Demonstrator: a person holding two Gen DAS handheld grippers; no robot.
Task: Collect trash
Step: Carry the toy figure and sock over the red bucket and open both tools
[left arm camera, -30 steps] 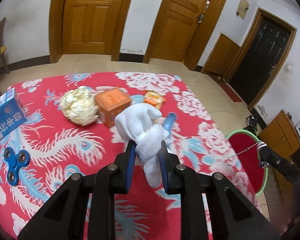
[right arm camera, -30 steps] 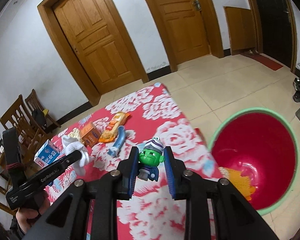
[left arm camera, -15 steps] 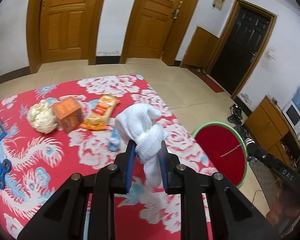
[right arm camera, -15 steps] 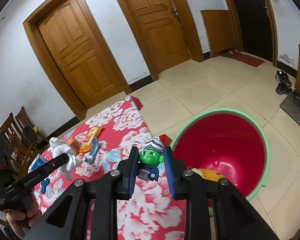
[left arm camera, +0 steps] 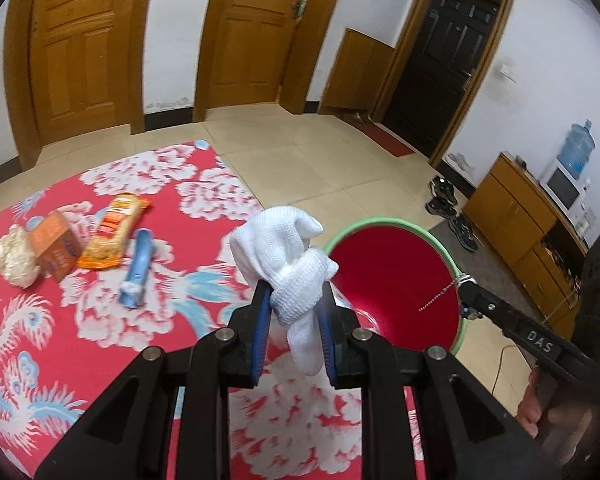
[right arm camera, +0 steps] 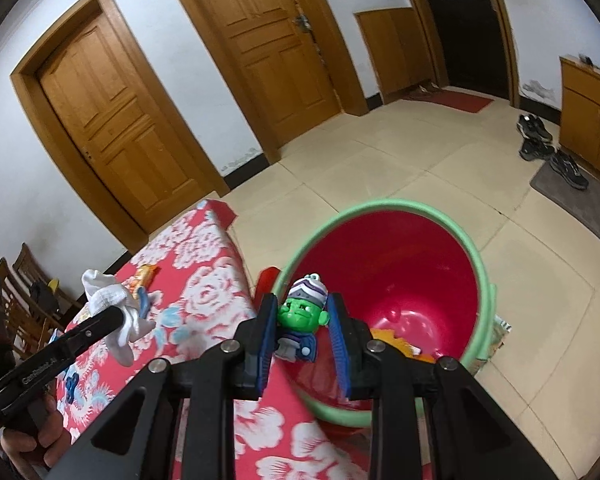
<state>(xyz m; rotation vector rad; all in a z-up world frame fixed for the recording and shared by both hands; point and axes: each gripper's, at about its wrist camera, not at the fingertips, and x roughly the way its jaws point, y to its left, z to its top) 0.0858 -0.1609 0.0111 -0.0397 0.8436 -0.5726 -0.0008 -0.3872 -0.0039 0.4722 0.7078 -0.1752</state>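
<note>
left tongs (left arm camera: 294,322) clamp a white sock (left arm camera: 290,268), toe hanging down; right tongs (right arm camera: 302,330) clamp an upright green figure (right arm camera: 300,318).

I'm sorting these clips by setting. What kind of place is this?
Most likely a room in a home: panelled wooden doors, shoes left on the tiled floor, and a water dispenser bottle beside a wooden cabinet.

Your bucket (right arm camera: 476,276) stands on the floor just right of the table (right arm camera: 204,276). The packet (left arm camera: 114,236), box (left arm camera: 56,246) and tube (left arm camera: 138,268) lie together on the table, left of your sock (left arm camera: 288,252).
</note>
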